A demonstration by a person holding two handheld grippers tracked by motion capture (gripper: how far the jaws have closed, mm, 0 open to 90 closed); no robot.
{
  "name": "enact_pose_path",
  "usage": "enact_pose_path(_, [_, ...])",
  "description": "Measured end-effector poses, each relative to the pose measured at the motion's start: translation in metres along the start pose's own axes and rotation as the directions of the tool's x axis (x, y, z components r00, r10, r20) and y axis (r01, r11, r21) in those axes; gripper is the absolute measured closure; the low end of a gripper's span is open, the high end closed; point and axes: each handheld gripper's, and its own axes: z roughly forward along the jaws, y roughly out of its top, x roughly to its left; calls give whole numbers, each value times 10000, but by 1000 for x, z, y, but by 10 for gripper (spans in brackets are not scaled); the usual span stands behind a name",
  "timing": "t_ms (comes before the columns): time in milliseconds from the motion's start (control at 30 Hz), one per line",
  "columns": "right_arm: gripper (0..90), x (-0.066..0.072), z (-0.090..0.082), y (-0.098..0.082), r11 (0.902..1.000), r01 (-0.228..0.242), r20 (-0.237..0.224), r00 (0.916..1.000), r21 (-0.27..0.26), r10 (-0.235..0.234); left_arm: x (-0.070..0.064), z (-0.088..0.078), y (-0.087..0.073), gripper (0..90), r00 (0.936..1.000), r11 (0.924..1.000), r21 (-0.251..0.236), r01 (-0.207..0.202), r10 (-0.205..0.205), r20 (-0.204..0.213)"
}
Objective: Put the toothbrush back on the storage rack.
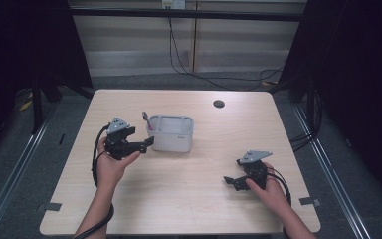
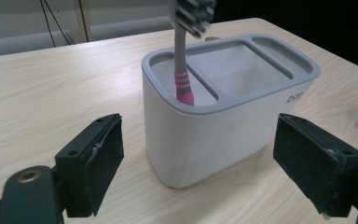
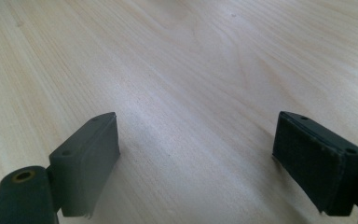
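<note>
A white holder (image 1: 171,133) with a grey rim and three compartments stands in the middle of the wooden table (image 1: 179,199). A toothbrush (image 1: 146,121) with a grey handle and a pink grip stands upright in its left end compartment, bristles up. My left gripper (image 1: 146,144) hovers just left of the holder, pointing at it, open. In the left gripper view the holder (image 2: 205,135) and toothbrush (image 2: 181,70) sit beyond the wide-apart jaws of the left gripper (image 2: 198,154), untouched. My right gripper (image 1: 232,171) rests low at the front right, open, and the right gripper (image 3: 196,158) has bare wood between its jaws.
A round dark cable hole (image 1: 219,103) sits near the table's far edge. Black cables (image 1: 179,55) trail over the floor behind the table. Dark curtains hang at both sides. Metal rails run along the floor left and right.
</note>
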Motion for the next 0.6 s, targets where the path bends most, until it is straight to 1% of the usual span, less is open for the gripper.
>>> enact_pose_path(267, [139, 0, 0, 0, 10000, 2, 1, 10000, -1, -2, 2, -4, -9, 158, 9999, 9998, 212, 43, -46, 98])
enact_pose_path(300, [139, 0, 0, 0, 10000, 13, -4, 10000, 4, -13, 3, -5, -12, 158, 9998, 9996, 276, 57, -62, 183])
enact_pose_path(333, [139, 0, 0, 0, 10000, 13, -4, 10000, 4, -13, 3, -5, -12, 158, 9998, 9996, 276, 57, -62, 183])
enact_pose_path(433, [139, 0, 0, 0, 10000, 1, 3, 10000, -1, -1, 4, -6, -18, 157, 9997, 9991, 399, 116, -124, 216])
enact_pose_path(600, [139, 0, 0, 0, 10000, 0, 0, 10000, -1, 0, 6, -7, -23, 157, 9995, 9988, 494, 72, -87, 295])
